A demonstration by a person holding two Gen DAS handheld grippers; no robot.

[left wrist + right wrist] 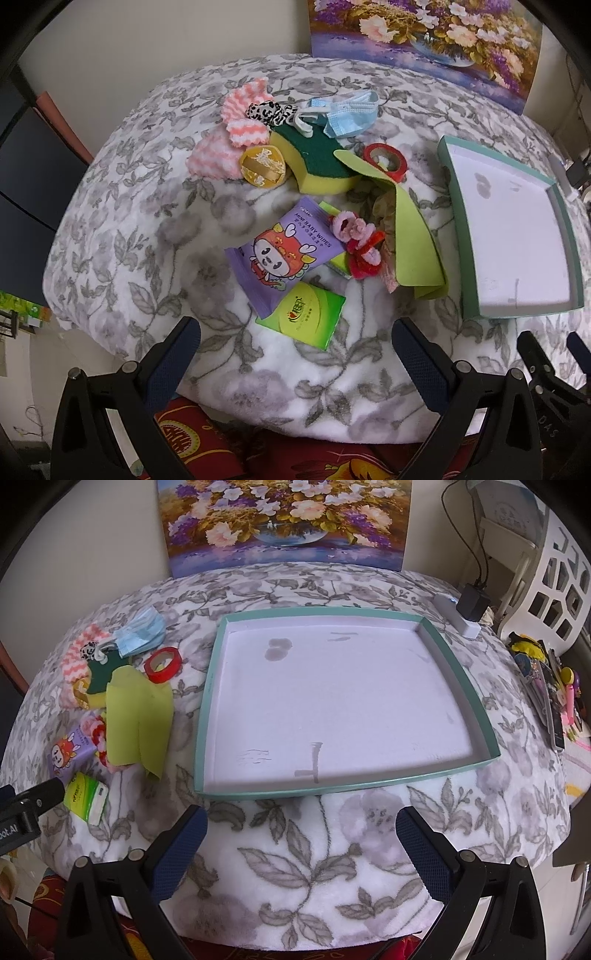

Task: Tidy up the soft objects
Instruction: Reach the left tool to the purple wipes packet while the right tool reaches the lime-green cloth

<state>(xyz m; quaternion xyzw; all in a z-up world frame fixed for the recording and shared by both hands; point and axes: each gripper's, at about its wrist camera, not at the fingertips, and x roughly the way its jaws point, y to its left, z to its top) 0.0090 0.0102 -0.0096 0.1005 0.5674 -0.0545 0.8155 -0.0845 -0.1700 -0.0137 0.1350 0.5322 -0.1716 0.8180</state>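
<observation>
Left gripper held wide apart above floral blanket, nothing between its fingers. Just ahead, green tissue pack touching purple baby wipes pack. Beyond, yellow-green sponge, blue face mask, red tape roll. Teal tray on the right.

Bare blanket before tray; clutter pile crowding its left.

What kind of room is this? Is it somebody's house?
Probably a room in a home. A fleecy floral blanket covers the table, a flower painting leans on the wall, and household bits like a kitchen sponge and baby wipes lie about.
</observation>
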